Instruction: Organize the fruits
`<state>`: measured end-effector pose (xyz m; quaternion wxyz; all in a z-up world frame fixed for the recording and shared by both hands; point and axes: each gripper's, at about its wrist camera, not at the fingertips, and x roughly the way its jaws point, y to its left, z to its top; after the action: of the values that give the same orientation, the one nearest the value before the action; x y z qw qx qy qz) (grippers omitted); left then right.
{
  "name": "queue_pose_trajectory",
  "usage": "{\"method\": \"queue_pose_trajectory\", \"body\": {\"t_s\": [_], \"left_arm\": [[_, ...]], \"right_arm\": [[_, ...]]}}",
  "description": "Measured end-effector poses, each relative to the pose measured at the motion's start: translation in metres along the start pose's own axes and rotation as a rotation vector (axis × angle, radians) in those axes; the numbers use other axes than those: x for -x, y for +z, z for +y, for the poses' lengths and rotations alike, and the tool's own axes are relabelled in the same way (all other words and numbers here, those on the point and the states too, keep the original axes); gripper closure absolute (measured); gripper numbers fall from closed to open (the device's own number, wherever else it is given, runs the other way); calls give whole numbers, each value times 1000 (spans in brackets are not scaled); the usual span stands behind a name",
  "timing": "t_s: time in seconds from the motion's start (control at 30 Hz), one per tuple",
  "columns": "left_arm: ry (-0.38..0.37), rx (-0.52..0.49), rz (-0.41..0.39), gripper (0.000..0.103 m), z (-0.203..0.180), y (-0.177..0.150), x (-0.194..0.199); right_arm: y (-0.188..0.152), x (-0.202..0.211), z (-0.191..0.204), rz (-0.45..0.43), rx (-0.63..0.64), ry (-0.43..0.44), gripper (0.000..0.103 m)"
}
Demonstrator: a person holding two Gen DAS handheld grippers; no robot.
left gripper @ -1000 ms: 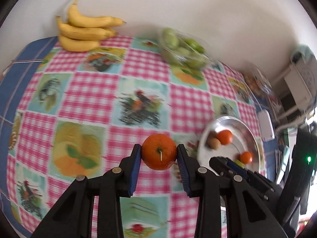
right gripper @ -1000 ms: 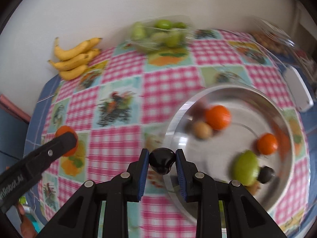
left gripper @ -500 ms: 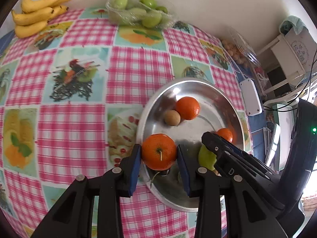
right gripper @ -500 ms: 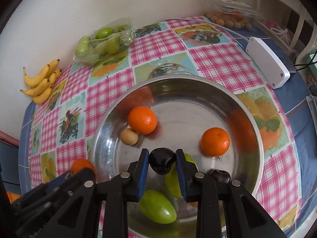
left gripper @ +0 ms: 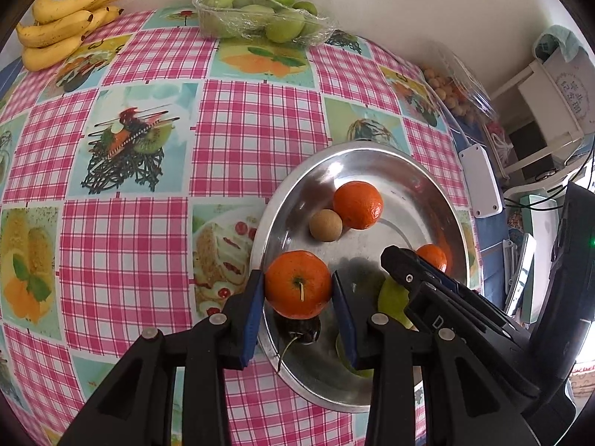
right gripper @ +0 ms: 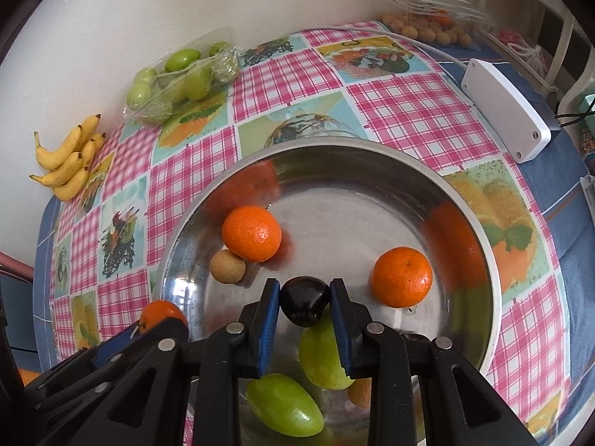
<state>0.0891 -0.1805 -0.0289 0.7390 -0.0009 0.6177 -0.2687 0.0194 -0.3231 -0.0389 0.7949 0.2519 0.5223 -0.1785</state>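
Left claw grasps a tangerine over the steel bowl's near-left rim. Right claw clenches a dark cherry above the bowl's bare centre.

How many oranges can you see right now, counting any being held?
3. One orange is clamped in the left gripper over the metal bowl's rim; two lie inside, one beside the small tan fruit, one toward the right. Others could be hidden.

Pink-and-white checked bench cloth with teal fruit-picture squares, shiny silver metal bowl, bright orange tangerines, pale green plums, a glossy near-black cherry, yellow bananas, black tongs with blue pads.
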Motion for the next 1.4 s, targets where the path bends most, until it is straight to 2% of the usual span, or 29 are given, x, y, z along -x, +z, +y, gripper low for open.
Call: {"method": "queue_pose_trajectory", "body": {"t_s": [0.17, 0.4, 0.47, 0.53, 0.67, 0.73, 0.9, 1.0, 1.07, 1.2, 1.3, 1.4], "left_arm": [[-6, 9, 3, 60, 3, -3, 4], [16, -4, -26, 60, 9, -8, 22], [43, -3, -39, 58, 14, -9, 29], [82, 1, -58, 53, 21, -9, 35], [180, -1, -98, 48, 36, -11, 45], [237, -3, -128, 33, 43, -13, 50], [333, 10, -176, 27, 67, -19, 56], [376, 19, -214, 14, 79, -23, 58], [392, 15, -235, 14, 85, -27, 59], [410, 14, -258, 9, 94, -35, 65], [416, 12, -291, 9, 98, -42, 71], [461, -1, -309, 9, 99, -47, 76]], "right_arm": [[-1, 1, 0, -2, -10, 4, 73], [-1, 2, 2, -4, 0, 14, 71], [-1, 3, 2, -7, 2, 15, 66], [-1, 5, 3, -11, 7, 11, 55], [-3, 8, 5, -17, 15, 2, 53], [-5, 11, 6, -24, 22, 0, 36], [-10, 16, 14, -40, 52, 1, 21], [-15, 19, 19, -47, 60, 3, 10], [-18, 20, 23, -58, 67, 12, 2], [-24, 24, 30, -73, 85, 39, 0], [-28, 28, 35, -77, 91, 64, 0], [-33, 32, 42, -91, 113, 60, 0]]}}
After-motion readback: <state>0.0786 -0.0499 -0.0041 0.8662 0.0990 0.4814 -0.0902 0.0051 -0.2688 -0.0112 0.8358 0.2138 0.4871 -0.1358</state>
